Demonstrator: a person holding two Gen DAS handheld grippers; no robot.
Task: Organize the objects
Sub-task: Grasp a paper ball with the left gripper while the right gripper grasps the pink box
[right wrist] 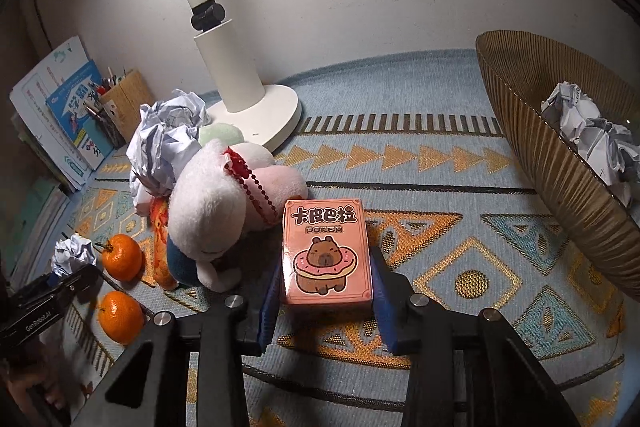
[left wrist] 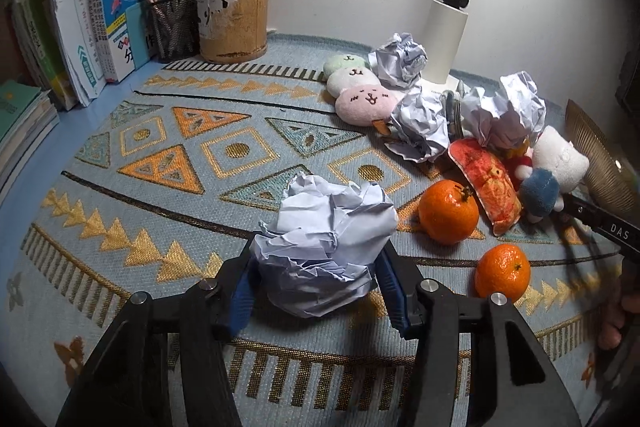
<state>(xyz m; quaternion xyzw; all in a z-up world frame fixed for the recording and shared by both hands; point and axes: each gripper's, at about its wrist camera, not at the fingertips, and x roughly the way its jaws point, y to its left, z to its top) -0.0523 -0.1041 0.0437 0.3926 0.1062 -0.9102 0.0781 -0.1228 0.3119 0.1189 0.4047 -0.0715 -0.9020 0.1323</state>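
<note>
L gripper (left wrist: 316, 275): my blue pads are pinching a crumpled paper ball (left wrist: 326, 247), one pad on each flank, ball bulging up and fwd past the tips. It sits over the patterned table mat (left wrist: 168, 147); can't tell if it's lifted or still touching.

Fwd-right of the L fingers: two mandarins (left wrist: 449, 211) (left wrist: 503, 271), the nearer one just beside the right finger's outer link. Past them a red printed pouch (left wrist: 486, 187) leaning on a white/blue plush (left wrist: 554, 167). Further fwd: three more paper wads (left wrist: 400, 59) (left wrist: 422, 125) (left wrist: 506, 111) around a pink/white/green dango plush (left wrist: 360, 91), lamp base behind. Far fwd-left: wooden pen pot (left wrist: 234, 15), mesh pen cup (left wrist: 174, 23), books (left wrist: 120, 7) upright against the wall.

R gripper (right wrist: 326, 291): pads clamped on a pink capybara poker card box (right wrist: 325, 251), gripped on its long sides, printed face up, far end sticking out fwd of the tips. Can't tell if it's clear of the mat.

Left of the R fingers: same white plush (right wrist: 208, 211) w/ red bead chain, touching or nearly touching the box's far-left corner. Fwd-right, well apart: ribbed brown bowl (right wrist: 532, 131) w/ a crumpled paper (right wrist: 588, 131) inside. White lamp (right wrist: 236, 83) straight fwd-left. L gripper body shows at the far left edge of the R view.
</note>
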